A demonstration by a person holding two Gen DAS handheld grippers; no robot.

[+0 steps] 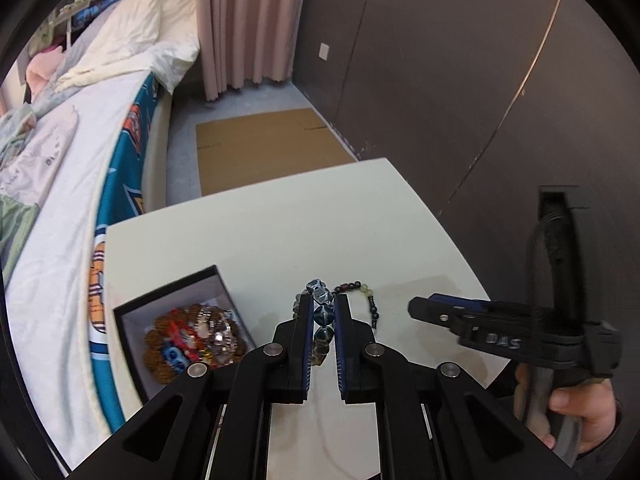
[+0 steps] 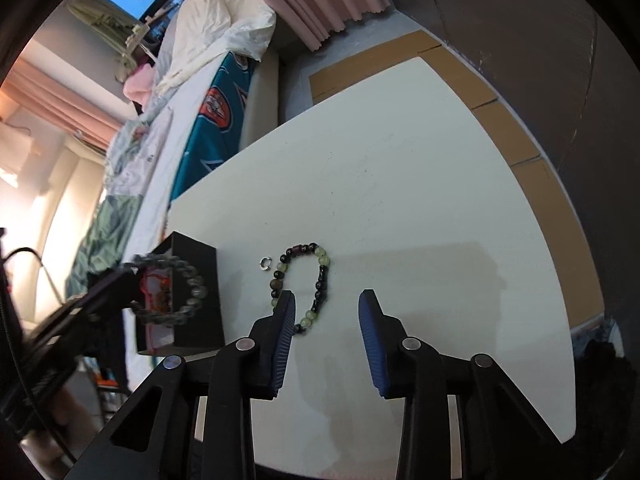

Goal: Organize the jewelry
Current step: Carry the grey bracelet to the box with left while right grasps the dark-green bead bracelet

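My left gripper (image 1: 323, 312) is clamped tight on a bracelet of grey-blue faceted beads (image 1: 323, 314), the strand pinched between the blue pads and lifted clear of the white table (image 1: 280, 232). From my right wrist camera I see that same bracelet (image 2: 176, 292) hanging as a loop in front of the black box (image 2: 196, 300), which sits at the table's left edge beside the bed (image 1: 60, 200). Inside the box (image 1: 176, 292), on its pale lining, lies a heap of jewelry (image 1: 188, 340): brown beads, red and blue bits, something silvery. My right gripper (image 2: 326, 312) stands partly open with nothing between the pads, hovering over the table just to the right of a green-and-dark beaded bracelet (image 2: 316, 280); the left finger (image 2: 286, 320) overlaps the loop's lower end in my view, and I can't tell if it touches. A small silver ring (image 2: 265, 263) lies just left of that bracelet, between it and the box. In the left view the right gripper (image 1: 424, 310) comes in from the right, a hand (image 1: 576, 412) wrapped around its handle.
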